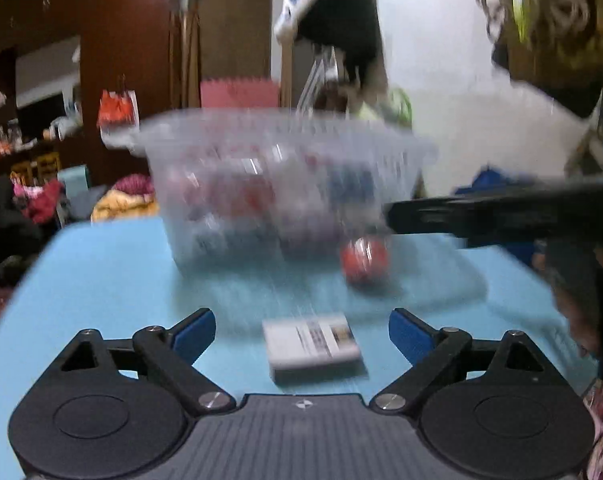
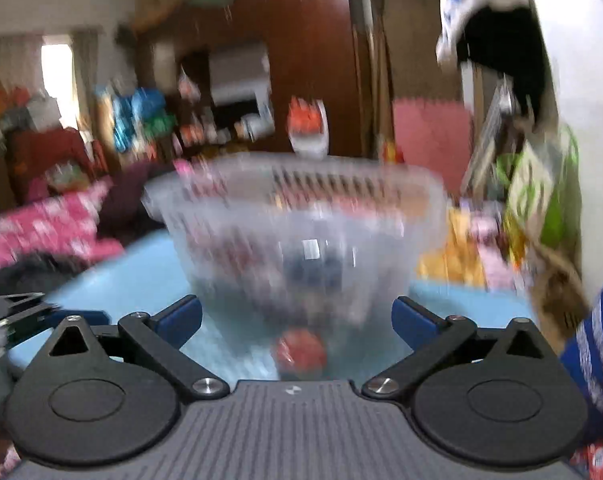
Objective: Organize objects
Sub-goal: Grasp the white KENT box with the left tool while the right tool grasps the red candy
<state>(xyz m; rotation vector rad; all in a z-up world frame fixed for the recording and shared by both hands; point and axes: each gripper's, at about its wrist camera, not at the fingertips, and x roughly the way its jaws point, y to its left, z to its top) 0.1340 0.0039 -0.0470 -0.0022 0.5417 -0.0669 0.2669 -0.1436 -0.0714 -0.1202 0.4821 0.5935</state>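
A clear plastic basket holding several blurred items stands on the light blue table. A small white box lies on the table between the wide-apart blue fingers of my left gripper, which is open and not touching it. A red ball sits by the basket's front right corner. In the right wrist view my right gripper is open, with the red ball low between its fingers and the basket just beyond. The right gripper's black body reaches in from the right in the left wrist view.
Piles of clothes and bags lie beyond the table's left edge. A dark wooden wardrobe and a pink foam mat stand behind. A blue sleeve is at the right edge. Both views are motion-blurred.
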